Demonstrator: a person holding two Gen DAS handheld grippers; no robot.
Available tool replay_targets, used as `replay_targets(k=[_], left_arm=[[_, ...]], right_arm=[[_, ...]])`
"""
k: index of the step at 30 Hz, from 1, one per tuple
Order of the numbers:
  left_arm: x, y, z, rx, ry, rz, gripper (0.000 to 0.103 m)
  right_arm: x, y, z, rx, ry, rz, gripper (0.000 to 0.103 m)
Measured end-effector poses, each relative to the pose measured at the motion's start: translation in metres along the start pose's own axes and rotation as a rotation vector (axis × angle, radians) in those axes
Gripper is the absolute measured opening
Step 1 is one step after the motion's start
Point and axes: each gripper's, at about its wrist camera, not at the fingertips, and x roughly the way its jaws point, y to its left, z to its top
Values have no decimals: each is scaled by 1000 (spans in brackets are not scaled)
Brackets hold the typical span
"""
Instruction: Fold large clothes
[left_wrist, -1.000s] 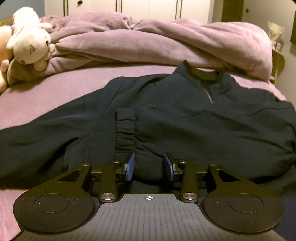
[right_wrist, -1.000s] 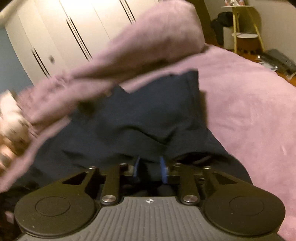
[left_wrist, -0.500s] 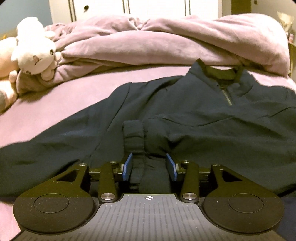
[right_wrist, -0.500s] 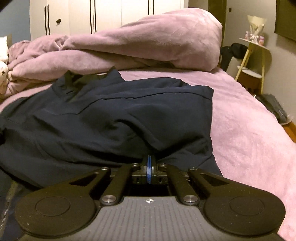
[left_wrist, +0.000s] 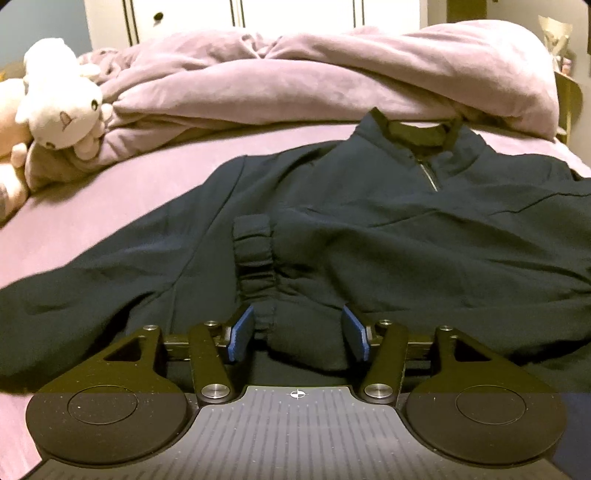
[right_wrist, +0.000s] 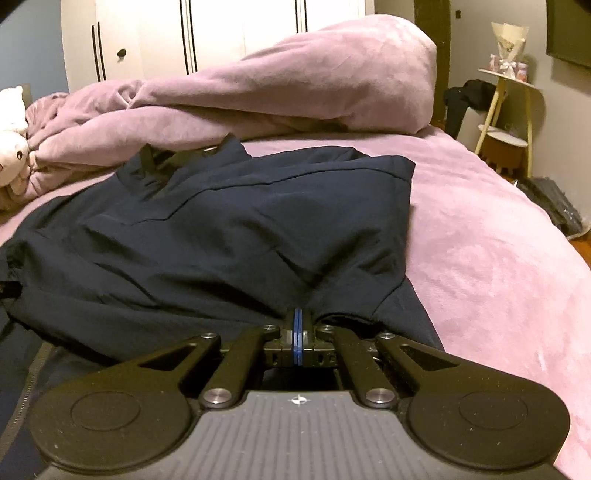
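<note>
**Left wrist view: the sleeve cuff sits between spreading tongs**

Left wrist view shows the dark blue jacket (left_wrist: 369, 236) lying flat on the pink bed (left_wrist: 110, 206). Its collar (left_wrist: 413, 129) points to 12 o'clock, toward the heaped blanket (left_wrist: 332, 81). So the jacket's long line runs from 6 to 12 o'clock. One sleeve is folded in, and its cuff (left_wrist: 255, 266) lies at 12 o'clock from the left gripper (left_wrist: 298, 334). These tongs are opening. The cloth is between them, but the pads do not press it.

In the right wrist view, the right gripper (right_wrist: 297, 338) has its tongs tight together at the jacket's (right_wrist: 221, 229) near edge. I cannot tell if any cloth is pinched in them. The jacket spreads from 9 to 12 o'clock from there.

The left hand is nearer the cuff. The other sleeve stretches out toward 9 o'clock and probably needs folding in next.
</note>
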Motion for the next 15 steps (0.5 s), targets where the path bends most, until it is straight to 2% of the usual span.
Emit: replay_targets(k=[12, 15], left_arm=[[2, 4, 1, -14, 7, 6, 66], [4, 6, 1, -31, 15, 14, 73]], right_arm=[[-12, 11, 4, -42, 25, -46, 0], [-7, 15, -2, -90, 39, -61, 0]])
